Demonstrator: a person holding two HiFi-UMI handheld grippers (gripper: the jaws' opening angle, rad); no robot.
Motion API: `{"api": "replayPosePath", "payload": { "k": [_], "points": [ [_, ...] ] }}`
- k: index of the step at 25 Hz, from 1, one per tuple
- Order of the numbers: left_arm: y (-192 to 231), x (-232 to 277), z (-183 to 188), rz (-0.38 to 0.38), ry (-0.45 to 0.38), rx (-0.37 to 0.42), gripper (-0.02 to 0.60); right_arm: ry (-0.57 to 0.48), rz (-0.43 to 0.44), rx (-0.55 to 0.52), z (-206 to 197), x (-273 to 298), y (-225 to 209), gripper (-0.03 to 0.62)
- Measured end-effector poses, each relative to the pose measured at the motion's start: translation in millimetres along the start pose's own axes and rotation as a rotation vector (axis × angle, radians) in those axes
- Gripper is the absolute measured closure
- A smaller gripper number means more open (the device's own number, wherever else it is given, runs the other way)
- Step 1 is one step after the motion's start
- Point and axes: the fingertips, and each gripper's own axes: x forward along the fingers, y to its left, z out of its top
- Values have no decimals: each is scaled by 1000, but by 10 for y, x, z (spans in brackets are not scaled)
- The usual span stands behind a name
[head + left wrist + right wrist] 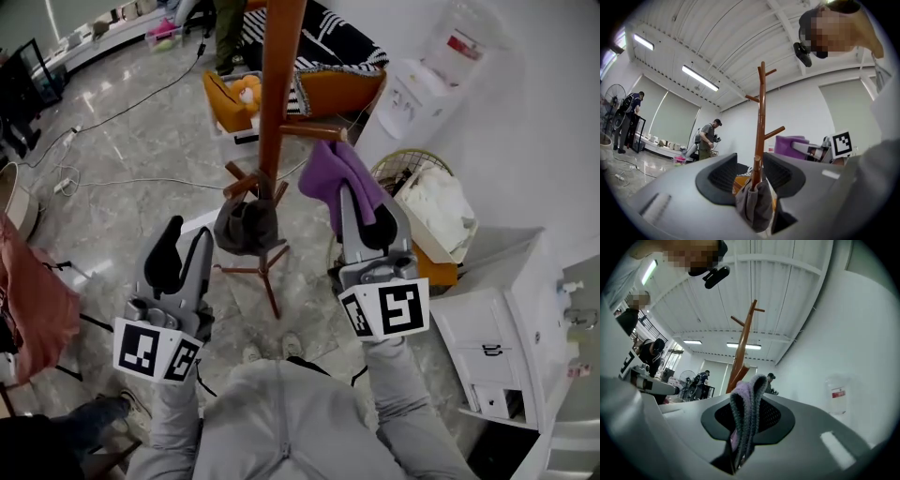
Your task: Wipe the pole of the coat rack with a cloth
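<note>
The brown wooden pole of the coat rack rises ahead of me, and a dark grey garment hangs on a low peg. My right gripper is shut on a purple cloth, which it holds just right of the pole, level with a side peg. In the right gripper view the cloth is pinched between the pads with the pole behind it. My left gripper is open and empty, left of the grey garment. In the left gripper view the pole and garment show through its gap.
A wicker basket with white stuff and a water dispenser stand to the right by a white cabinet. An orange bag lies behind the rack. Cables cross the shiny floor. A person stands far off.
</note>
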Motion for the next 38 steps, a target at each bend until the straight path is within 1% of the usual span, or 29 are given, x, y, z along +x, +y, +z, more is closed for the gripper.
{"api": "replayPosePath", "payload": {
  "k": [2, 6, 11, 14, 17, 21, 26, 33, 38],
  "points": [
    [11, -31, -1, 18, 4, 8, 403, -3, 54, -2, -70, 117, 99, 543],
    [62, -83, -2, 61, 13, 21, 403, -11, 130, -36, -167, 323, 242, 543],
    [130, -125, -3, 109, 23, 32, 403, -20, 263, -47, -276, 511, 459, 543],
    [155, -144, -6, 135, 28, 37, 403, -22, 313, -41, -336, 578, 520, 543],
    [171, -165, -25, 155, 32, 42, 403, -18, 343, -27, -414, 589, 550, 543],
    [195, -194, -54, 170, 36, 46, 403, 29, 349, -11, -652, 560, 566, 543],
    [192, -207, -65, 178, 45, 47, 403, 111, 336, 30, -1047, 512, 529, 543],
    [170, -194, -75, 176, 54, 46, 403, 286, 305, 107, -1828, 379, 555, 543],
    [153, -160, -53, 171, 56, 48, 403, 408, 269, 125, -2266, 289, 531, 543]
  ]
}}
